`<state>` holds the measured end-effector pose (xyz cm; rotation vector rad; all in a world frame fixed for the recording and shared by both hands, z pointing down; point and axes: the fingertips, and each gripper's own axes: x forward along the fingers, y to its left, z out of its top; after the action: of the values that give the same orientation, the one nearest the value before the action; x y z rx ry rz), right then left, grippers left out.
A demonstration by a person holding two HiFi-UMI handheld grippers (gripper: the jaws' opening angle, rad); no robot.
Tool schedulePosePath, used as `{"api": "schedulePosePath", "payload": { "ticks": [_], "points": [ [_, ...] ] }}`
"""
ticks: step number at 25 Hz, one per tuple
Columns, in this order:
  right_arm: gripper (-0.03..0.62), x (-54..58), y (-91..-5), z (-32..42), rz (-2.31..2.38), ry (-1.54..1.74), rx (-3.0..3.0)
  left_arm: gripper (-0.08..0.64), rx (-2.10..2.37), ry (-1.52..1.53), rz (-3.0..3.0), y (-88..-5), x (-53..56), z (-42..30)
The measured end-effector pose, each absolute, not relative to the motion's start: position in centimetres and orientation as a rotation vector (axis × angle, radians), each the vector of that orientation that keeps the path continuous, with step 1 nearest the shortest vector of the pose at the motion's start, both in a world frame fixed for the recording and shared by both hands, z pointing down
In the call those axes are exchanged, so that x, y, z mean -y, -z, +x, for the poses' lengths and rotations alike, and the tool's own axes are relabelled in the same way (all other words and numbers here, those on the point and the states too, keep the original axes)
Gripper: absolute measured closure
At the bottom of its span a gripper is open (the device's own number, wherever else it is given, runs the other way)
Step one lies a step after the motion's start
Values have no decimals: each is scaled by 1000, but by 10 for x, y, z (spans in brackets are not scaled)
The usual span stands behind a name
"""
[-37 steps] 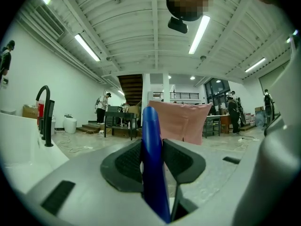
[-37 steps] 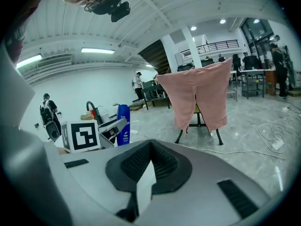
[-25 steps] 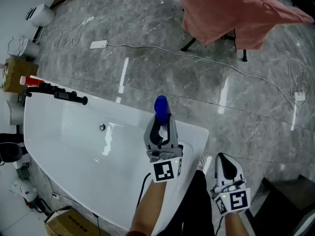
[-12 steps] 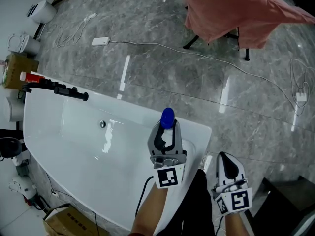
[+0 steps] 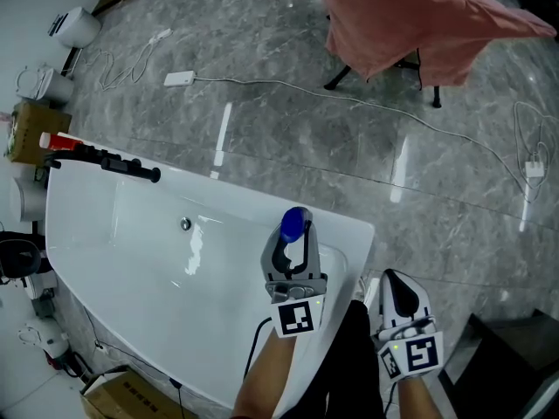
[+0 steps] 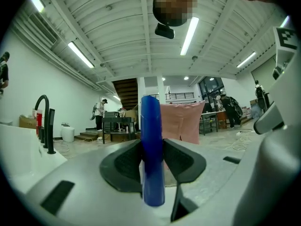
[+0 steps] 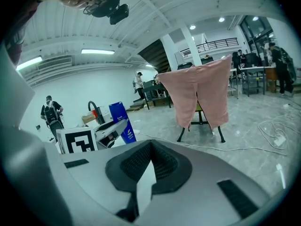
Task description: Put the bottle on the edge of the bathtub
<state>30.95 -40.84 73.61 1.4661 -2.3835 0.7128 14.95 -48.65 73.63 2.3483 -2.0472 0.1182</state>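
Observation:
A blue bottle stands upright between the pads of my left gripper, which is shut on it. It hangs over the right end of the white bathtub, near the broad rim there; whether its base touches I cannot tell. In the left gripper view the bottle fills the gap between both pads. My right gripper is low at the right, off the tub, shut with nothing in it. From the right gripper view the bottle shows at the left.
A black faucet and a red bottle sit at the tub's far left end. A pink cloth drapes over a stand on the marble floor, where a white cable and power strip lie. Cardboard boxes stand at the left.
My left gripper has carried the bottle back toward me, lower in the head view, over the tub's right end. The right gripper has stayed put.

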Motion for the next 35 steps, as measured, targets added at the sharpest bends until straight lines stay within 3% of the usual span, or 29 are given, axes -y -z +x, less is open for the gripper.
{"api": "schedulePosePath", "payload": {
  "ticks": [14,24,35],
  "points": [
    [595,410,-695,315,1517,-640,2412,359,1977,-173,2303,-719,455,138],
    [595,358,-586,326,1607,-510,2405,361,1945,-271,2285,-627,355,125],
    [595,271,-446,342,1759,-266,2425,366,1848,-155,2369,-484,247,121]
  ]
}}
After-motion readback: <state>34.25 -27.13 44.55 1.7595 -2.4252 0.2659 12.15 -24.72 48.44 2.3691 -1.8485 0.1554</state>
